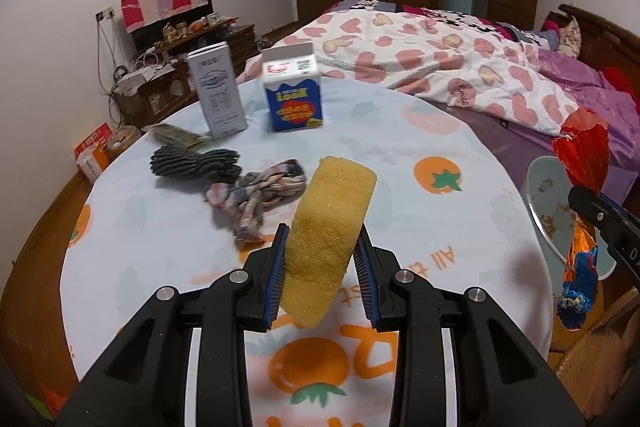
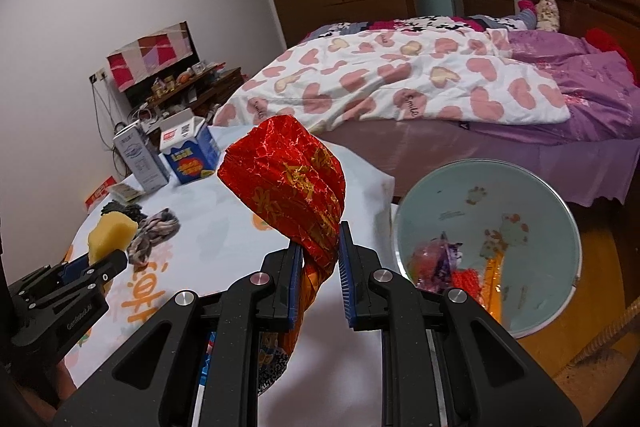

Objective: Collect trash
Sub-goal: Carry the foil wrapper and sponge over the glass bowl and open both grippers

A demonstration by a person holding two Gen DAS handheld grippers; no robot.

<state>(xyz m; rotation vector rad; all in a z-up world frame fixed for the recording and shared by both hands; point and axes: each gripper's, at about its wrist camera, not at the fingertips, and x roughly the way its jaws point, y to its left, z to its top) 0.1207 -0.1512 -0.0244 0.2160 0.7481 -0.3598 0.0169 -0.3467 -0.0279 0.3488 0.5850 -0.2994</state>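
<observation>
My left gripper (image 1: 322,233) is shut on a yellow sponge (image 1: 332,227), held tilted above the round table (image 1: 460,147). In the right wrist view the same sponge (image 2: 108,235) shows at the lower left in that gripper (image 2: 102,259). My right gripper (image 2: 319,235) is shut on a crumpled red and gold foil wrapper (image 2: 292,183), which hangs over the table's right edge. The wrapper (image 1: 584,155) is also at the right edge of the left wrist view. A pale blue bin (image 2: 520,203) with coloured wrappers inside stands on the floor to the right.
On the table lie a grey knitted cloth (image 1: 192,163), a patterned twisted rag (image 1: 256,199), a white carton (image 1: 218,95), a blue carton (image 1: 294,95) and a flat packet (image 1: 172,135). A bed (image 1: 460,67) with a heart-print quilt is behind. A cluttered cabinet (image 1: 168,67) stands left.
</observation>
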